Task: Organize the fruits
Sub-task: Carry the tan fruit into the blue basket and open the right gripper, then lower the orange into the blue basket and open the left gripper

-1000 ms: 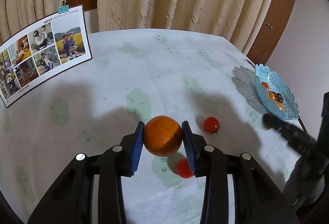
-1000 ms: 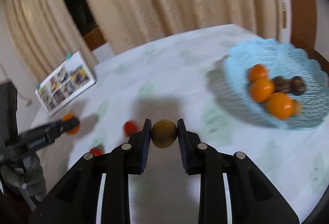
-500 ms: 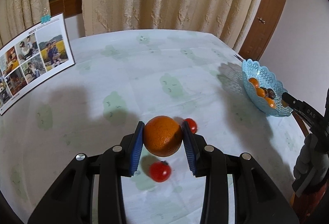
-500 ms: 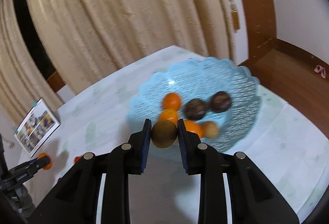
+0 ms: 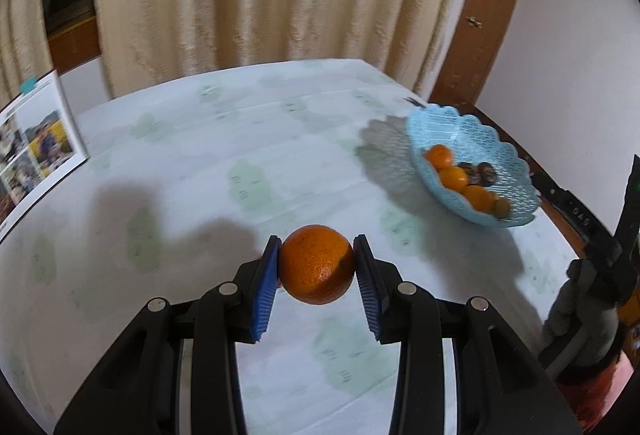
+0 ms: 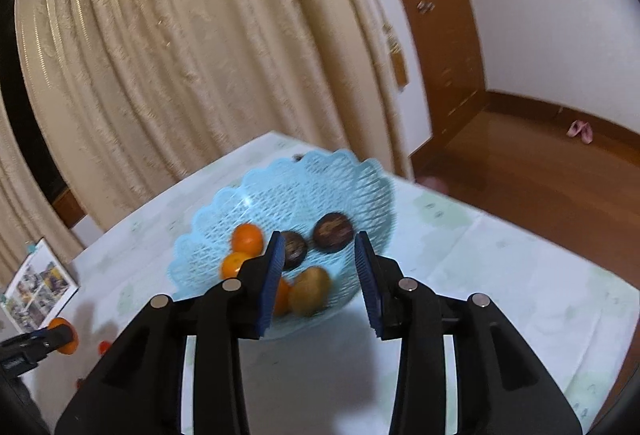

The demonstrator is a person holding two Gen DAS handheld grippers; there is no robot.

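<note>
The left gripper (image 5: 316,264) has its fingers (image 5: 266,289) clamped on an orange (image 5: 317,263), held above the worktop (image 5: 224,155), left of the blue basket (image 5: 504,159). The right gripper (image 6: 320,271) fingers are opening over the basket, pads off a yellow-brown fruit (image 6: 309,290) lying among oranges and dark fruits (image 6: 333,232).

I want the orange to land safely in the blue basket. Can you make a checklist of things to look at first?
1. Left gripper pinches the orange on both sides: ok.
2. Right gripper has nothing between its opening jaws: ok.
3. Brownish fruit lies in the blue basket: ok.
4. Basket has bare space for one more: ok.
5. Orange is over the basket: not ok, the basket sits off to the right.
6. Right gripper is out of the way: not ok, it hangs over the basket.
</note>
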